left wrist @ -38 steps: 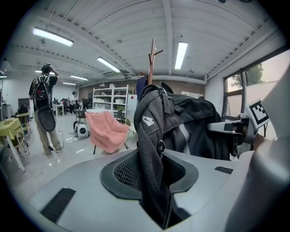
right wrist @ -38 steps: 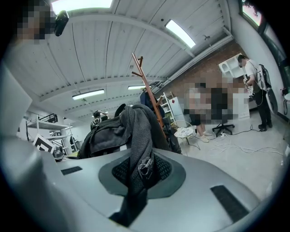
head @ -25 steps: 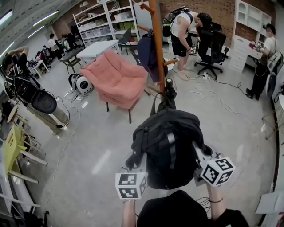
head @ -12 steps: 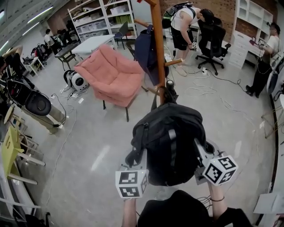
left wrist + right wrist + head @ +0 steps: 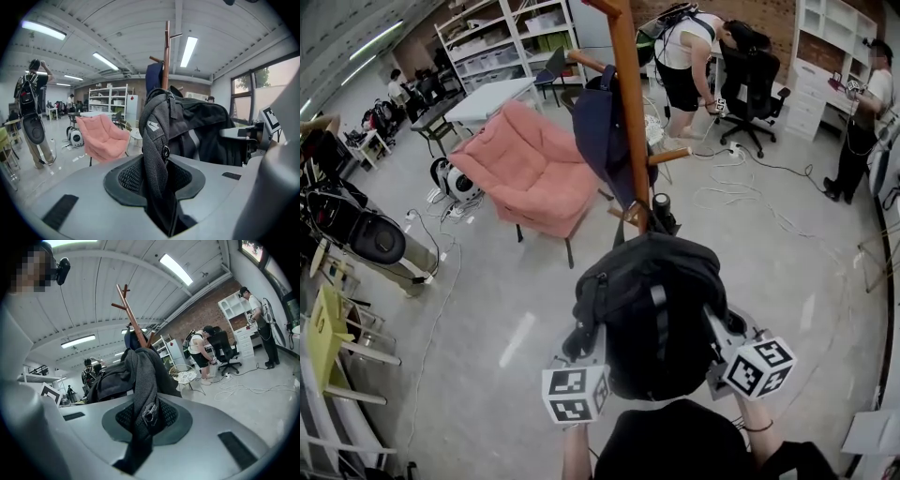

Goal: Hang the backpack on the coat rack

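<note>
A black backpack (image 5: 661, 314) hangs in the air between my two grippers, just in front of the wooden coat rack (image 5: 628, 112). My left gripper (image 5: 592, 339) is shut on its left shoulder strap (image 5: 157, 154). My right gripper (image 5: 717, 330) is shut on the other strap (image 5: 143, 399). In the head view the pack's top handle reaches almost to the rack's pole near a lower peg (image 5: 668, 156). A dark blue bag (image 5: 595, 127) hangs on the rack's far side. The rack's top pegs (image 5: 167, 40) rise above the pack in the left gripper view and the coat rack (image 5: 133, 319) does too in the right one.
A pink armchair (image 5: 530, 169) stands left of the rack. Cables (image 5: 750, 192) lie on the floor to the right. A person (image 5: 684, 56) bends by an office chair (image 5: 759, 80) behind the rack. White shelves (image 5: 502, 47), a table (image 5: 492, 98) and another person (image 5: 862, 122) lie farther off.
Both grippers have carried the backpack forward, and the coat rack stands nearer and larger. The grips on the straps are unchanged.
</note>
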